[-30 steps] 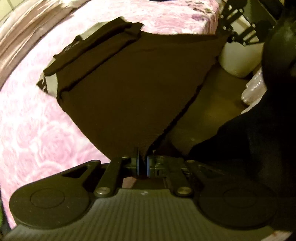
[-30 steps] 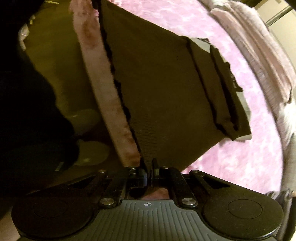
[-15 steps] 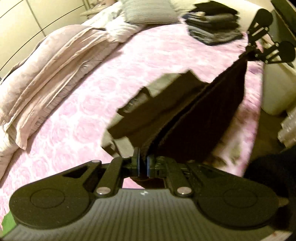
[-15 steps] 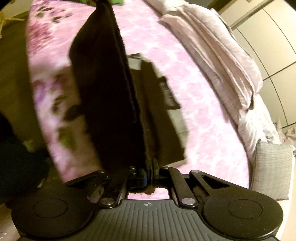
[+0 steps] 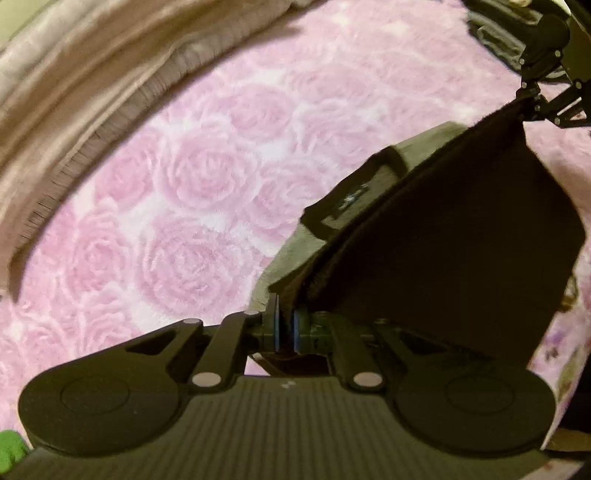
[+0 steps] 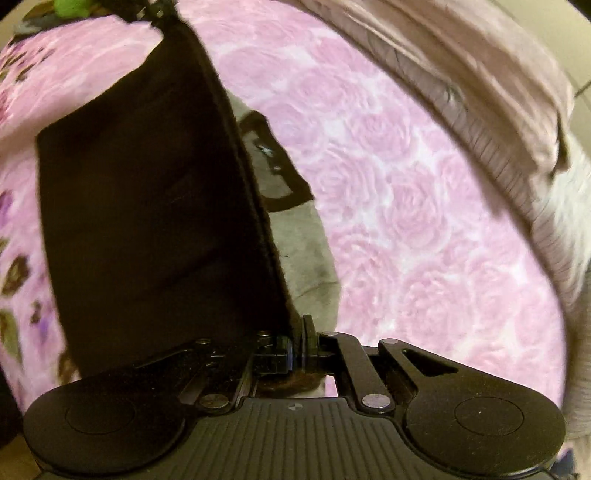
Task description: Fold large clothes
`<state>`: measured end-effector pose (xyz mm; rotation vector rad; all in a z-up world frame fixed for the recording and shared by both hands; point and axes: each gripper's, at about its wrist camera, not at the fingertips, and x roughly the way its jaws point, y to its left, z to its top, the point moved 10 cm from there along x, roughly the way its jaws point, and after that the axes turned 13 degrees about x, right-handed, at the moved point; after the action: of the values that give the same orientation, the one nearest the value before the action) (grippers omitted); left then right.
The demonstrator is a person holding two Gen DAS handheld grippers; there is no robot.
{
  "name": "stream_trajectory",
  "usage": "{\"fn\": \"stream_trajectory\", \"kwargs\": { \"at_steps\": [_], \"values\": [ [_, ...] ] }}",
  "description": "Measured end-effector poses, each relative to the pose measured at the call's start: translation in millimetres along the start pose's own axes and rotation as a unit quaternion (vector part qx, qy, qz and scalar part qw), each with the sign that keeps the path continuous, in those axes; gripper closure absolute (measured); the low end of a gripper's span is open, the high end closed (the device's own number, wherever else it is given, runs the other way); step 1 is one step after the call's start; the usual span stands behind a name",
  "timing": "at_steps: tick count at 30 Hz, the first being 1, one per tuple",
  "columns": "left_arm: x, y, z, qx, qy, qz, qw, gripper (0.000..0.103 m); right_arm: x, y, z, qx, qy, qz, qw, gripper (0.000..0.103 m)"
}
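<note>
A dark brown garment [image 5: 454, 240] with grey inner parts hangs stretched between both grippers above a pink rose-patterned bedspread [image 5: 192, 192]. My left gripper [image 5: 285, 329] is shut on one bottom corner of it. My right gripper [image 6: 297, 349] is shut on the other corner, and it also shows at the far end of the cloth in the left wrist view as the right gripper [image 5: 532, 105]. The lifted brown panel [image 6: 147, 206] is folded forward over the grey part [image 6: 306, 251], which lies on the bedspread. A dark collar with a label [image 6: 273, 162] shows beside the fold.
A crumpled beige duvet [image 5: 66, 85] runs along the far side of the bed, also seen as the duvet [image 6: 480, 81] in the right wrist view. A stack of dark folded clothes [image 5: 495, 26] sits at the bed's far end. A green object [image 6: 72, 7] lies near the bed edge.
Both grippers have carried the garment's bottom edge up and forward over the bed, away from the bed edge and floor. The brown panel now folds over the collar end.
</note>
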<state>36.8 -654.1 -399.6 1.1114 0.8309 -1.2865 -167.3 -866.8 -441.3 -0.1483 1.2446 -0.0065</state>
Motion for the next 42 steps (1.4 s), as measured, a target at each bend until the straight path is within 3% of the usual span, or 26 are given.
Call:
{"fn": "stream_trajectory", "kwargs": {
  "at_steps": [10, 11, 12, 14, 20, 23, 26, 28, 33, 37, 42],
  "values": [
    [78.8, 32.0, -2.3, -0.025, 0.020, -0.041, 0.9986, 0.096, 86.8, -48.8, 24.8, 0.110, 0.036, 0.043, 0.992, 0.102],
    [81.5, 34.0, -3.4, -0.029, 0.019, -0.041, 0.9986, 0.094, 90.3, -51.8, 24.8, 0.121, 0.032, 0.044, 0.991, 0.099],
    [82.1, 36.7, -5.0, -0.035, 0.016, -0.041, 0.9984, 0.092, 91.3, -56.8, 25.3, 0.140, 0.027, 0.043, 0.989, 0.087],
    [79.5, 43.0, -8.5, -0.048, 0.011, -0.040, 0.9980, 0.089, 88.2, -73.4, 27.2, 0.192, 0.008, 0.025, 0.981, 0.081],
    [48.7, 81.9, -28.4, -0.110, 0.006, 0.021, 0.9937, 0.089, 45.6, -111.5, 25.8, 0.307, -0.044, -0.041, 0.950, 0.081],
    [29.7, 77.6, -29.7, -0.139, -0.016, 0.013, 0.9901, 0.089, 30.2, -91.1, 35.5, 0.330, -0.069, 0.002, 0.941, 0.081],
    [33.5, 47.6, -24.7, -0.131, -0.029, -0.018, 0.9908, 0.089, 40.2, -53.6, 43.5, 0.317, -0.068, 0.055, 0.945, 0.081],
    [48.8, 25.6, -23.3, -0.123, -0.027, -0.035, 0.9915, 0.089, 57.2, -38.7, 42.4, 0.315, -0.056, 0.069, 0.945, 0.081],
    [81.6, 12.0, -33.2, -0.115, -0.015, -0.034, 0.9927, 0.086, 78.0, -53.3, 18.2, 0.359, -0.066, 0.076, 0.928, 0.082],
    [60.5, 8.9, -31.8, -0.102, -0.013, -0.012, 0.9947, 0.087, 35.4, -59.9, 1.1, 0.374, -0.072, 0.045, 0.924, 0.081],
    [18.5, -29.7, -43.3, -0.097, -0.018, -0.024, 0.9948, 0.087, -24.5, 11.1, -26.4, 0.349, -0.074, 0.107, 0.928, 0.081]
  ]
}}
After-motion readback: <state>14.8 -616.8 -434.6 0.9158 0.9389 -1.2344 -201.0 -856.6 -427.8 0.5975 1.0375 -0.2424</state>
